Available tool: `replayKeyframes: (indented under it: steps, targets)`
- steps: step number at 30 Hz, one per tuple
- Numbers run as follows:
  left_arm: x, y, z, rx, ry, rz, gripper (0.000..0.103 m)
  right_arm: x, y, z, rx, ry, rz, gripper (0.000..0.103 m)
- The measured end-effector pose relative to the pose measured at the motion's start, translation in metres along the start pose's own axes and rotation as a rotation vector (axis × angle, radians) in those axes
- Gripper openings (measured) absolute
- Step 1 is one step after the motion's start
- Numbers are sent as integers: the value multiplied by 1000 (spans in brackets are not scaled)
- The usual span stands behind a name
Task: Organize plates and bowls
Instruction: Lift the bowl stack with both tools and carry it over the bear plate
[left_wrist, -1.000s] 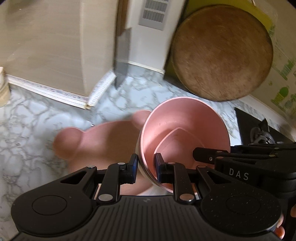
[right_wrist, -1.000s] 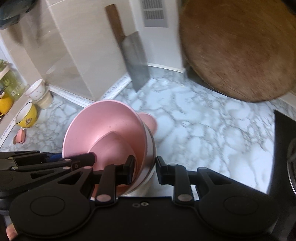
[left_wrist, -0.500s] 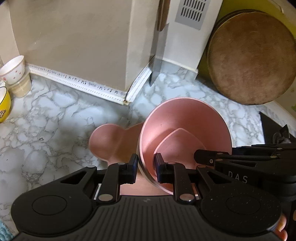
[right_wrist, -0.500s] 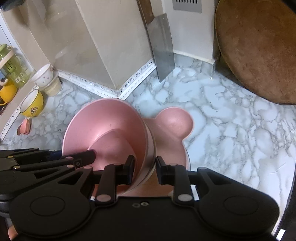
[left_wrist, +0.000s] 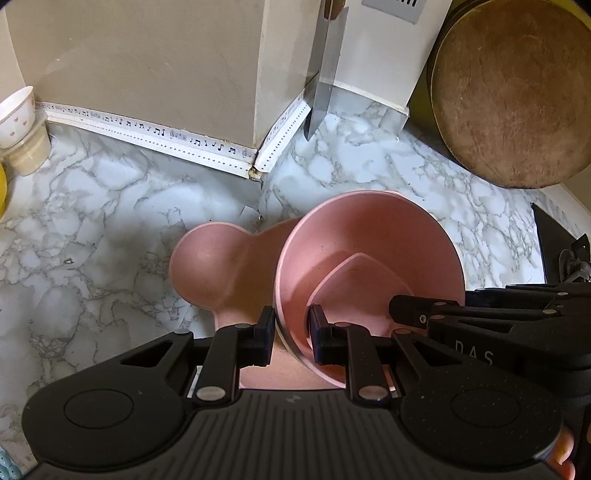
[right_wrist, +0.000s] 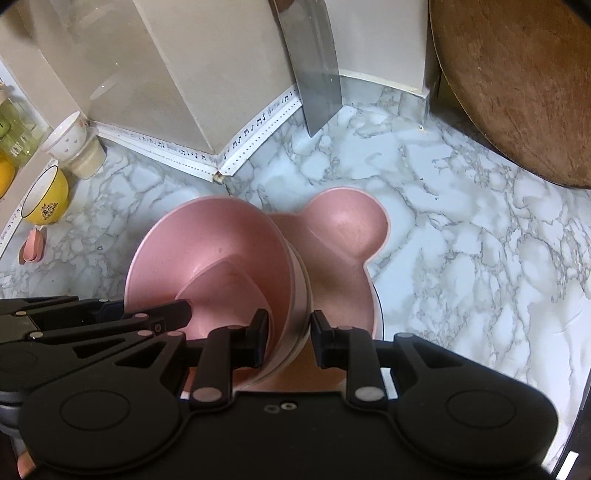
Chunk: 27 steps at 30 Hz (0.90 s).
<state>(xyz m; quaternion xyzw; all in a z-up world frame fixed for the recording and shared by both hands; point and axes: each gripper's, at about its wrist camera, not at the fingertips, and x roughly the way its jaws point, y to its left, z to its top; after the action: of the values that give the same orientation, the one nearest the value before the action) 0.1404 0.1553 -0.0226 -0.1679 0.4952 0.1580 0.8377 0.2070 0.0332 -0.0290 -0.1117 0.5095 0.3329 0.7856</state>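
A stack of nested pink bowls (left_wrist: 369, 266) (right_wrist: 214, 258) hangs tilted over a pink plate with round bear ears (left_wrist: 221, 266) (right_wrist: 347, 225) that lies on the marble counter. My left gripper (left_wrist: 291, 332) is shut on the stack's left rim, one pad outside and one inside. The right gripper (right_wrist: 288, 332) is shut on the opposite rim, around the pink bowl and a paler one under it. Each gripper also shows in the other's view: the right gripper (left_wrist: 480, 314) and the left gripper (right_wrist: 110, 317). The bowls hide whether they touch the plate.
A cleaver (left_wrist: 325, 74) hangs at the wall corner behind. A round wooden board (left_wrist: 509, 96) leans at the back right, and a black stove edge (left_wrist: 554, 243) is at the right. Two stacked cups (right_wrist: 74, 147) and a yellow cup (right_wrist: 46, 201) stand at the left.
Both grippers have come down and towards the wall corner with the bowls still held. The eared plate now shows sharply beneath them, and the cups at the left have come into view.
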Motion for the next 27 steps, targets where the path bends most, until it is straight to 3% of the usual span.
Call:
replayKeyframes:
  steps: [27]
  targets:
    - [17,0,2,14,24,8,19,12,-4,1,19,35,9,27]
